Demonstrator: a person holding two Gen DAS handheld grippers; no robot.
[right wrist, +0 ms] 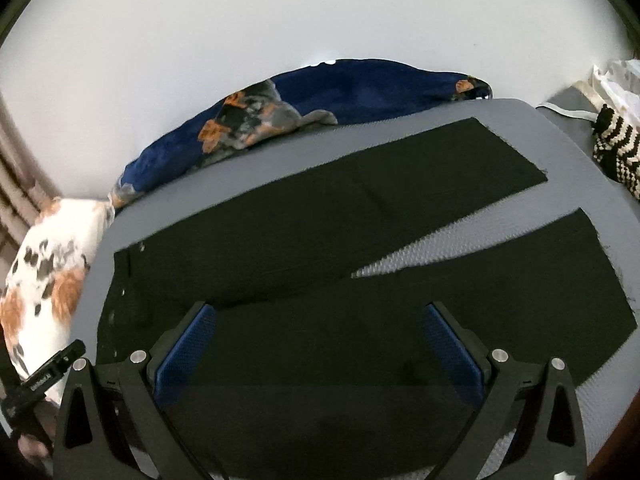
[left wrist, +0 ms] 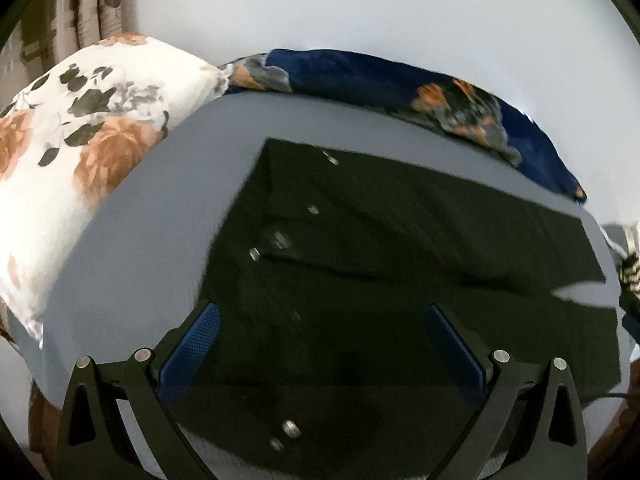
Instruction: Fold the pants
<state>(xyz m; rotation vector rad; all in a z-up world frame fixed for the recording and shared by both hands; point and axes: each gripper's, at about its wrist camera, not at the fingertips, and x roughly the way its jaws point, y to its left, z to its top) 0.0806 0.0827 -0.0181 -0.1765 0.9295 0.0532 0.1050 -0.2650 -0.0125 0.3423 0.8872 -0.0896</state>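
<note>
across a grey bedsheet (right wrist: 592, 184) a pair of black trousers (right wrist: 320, 240) lies spread flat, waistband with its small metal buttons (left wrist: 253, 254) toward the white pillow printed with orange flowers (left wrist: 80, 128), the two legs running away toward the far end where a black-and-white knitted cloth (right wrist: 616, 152) sits. a dark blue flowered pillow (right wrist: 360, 92) lies along the wall side, beyond the trousers.

the left gripper (left wrist: 320, 332) hangs over the waist end, its blue-padded fingers (left wrist: 200, 340) spread wide and gripping nothing. the right gripper (right wrist: 320, 332) hangs over the near leg, a little short of the crotch notch where grey sheet shows between the legs, and its blue pads (right wrist: 448, 340) are likewise parted and empty. whether either touches the cloth i cannot tell.

the long axis of the trousers runs crosswise to both grippers' pointing direction, waist on the person's left, hems on the right. the near leg lies directly under both grippers and the far leg lies forward of them, so the likely first fold, near leg over far leg, would call for both to take the near edge, left at the waist, right farther down the leg. the hems are nearer the right gripper.

a dark tool (right wrist: 44, 376) at the lower left of the right wrist view, probably the other gripper, carries small pale lettering, too blurred to read. no other writing or brand shows.
</note>
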